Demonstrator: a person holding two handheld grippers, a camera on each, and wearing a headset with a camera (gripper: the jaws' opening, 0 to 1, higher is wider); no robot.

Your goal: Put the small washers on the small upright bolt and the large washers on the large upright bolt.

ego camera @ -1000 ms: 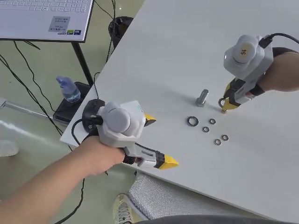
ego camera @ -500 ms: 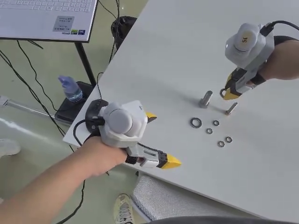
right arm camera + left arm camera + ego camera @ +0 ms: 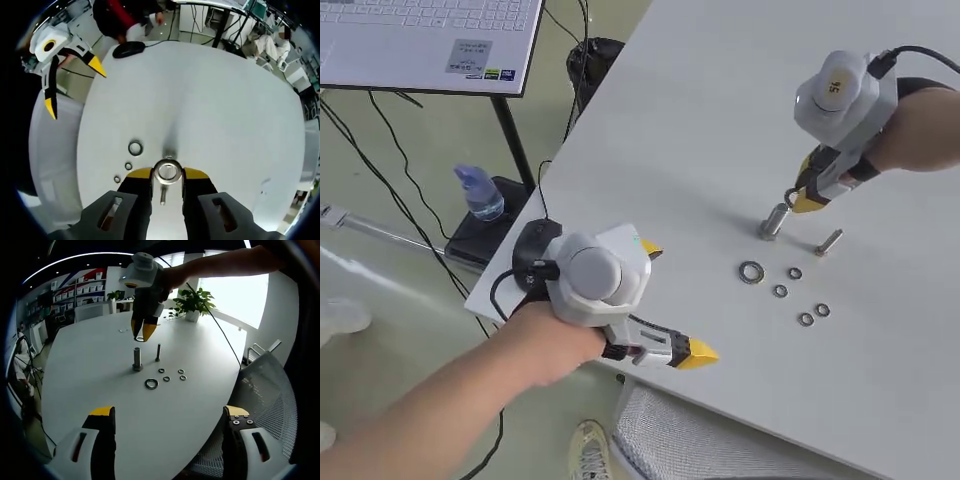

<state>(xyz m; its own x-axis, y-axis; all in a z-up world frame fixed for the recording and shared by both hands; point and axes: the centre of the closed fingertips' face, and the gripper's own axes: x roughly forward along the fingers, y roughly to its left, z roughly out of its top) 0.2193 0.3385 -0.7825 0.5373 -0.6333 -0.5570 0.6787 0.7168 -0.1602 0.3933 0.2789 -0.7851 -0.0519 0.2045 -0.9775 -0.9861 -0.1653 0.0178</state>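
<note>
Right gripper (image 3: 803, 200) pinches a large washer (image 3: 167, 171) just above the large upright bolt (image 3: 773, 221). Left gripper (image 3: 677, 300) hangs with jaws spread at the worktop's (image 3: 720, 120) near edge, well apart from that bolt.

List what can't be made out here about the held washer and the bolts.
- Whether the large washer in the right gripper is centred over the large bolt: in the right gripper view, washer and jaws hide most of the bolt; in the head view, the jaws overlap its top.
- Threads on the small bolt, bore of the small washers: too small in every view.
- Laptop: cut by the head view's top edge.
</note>
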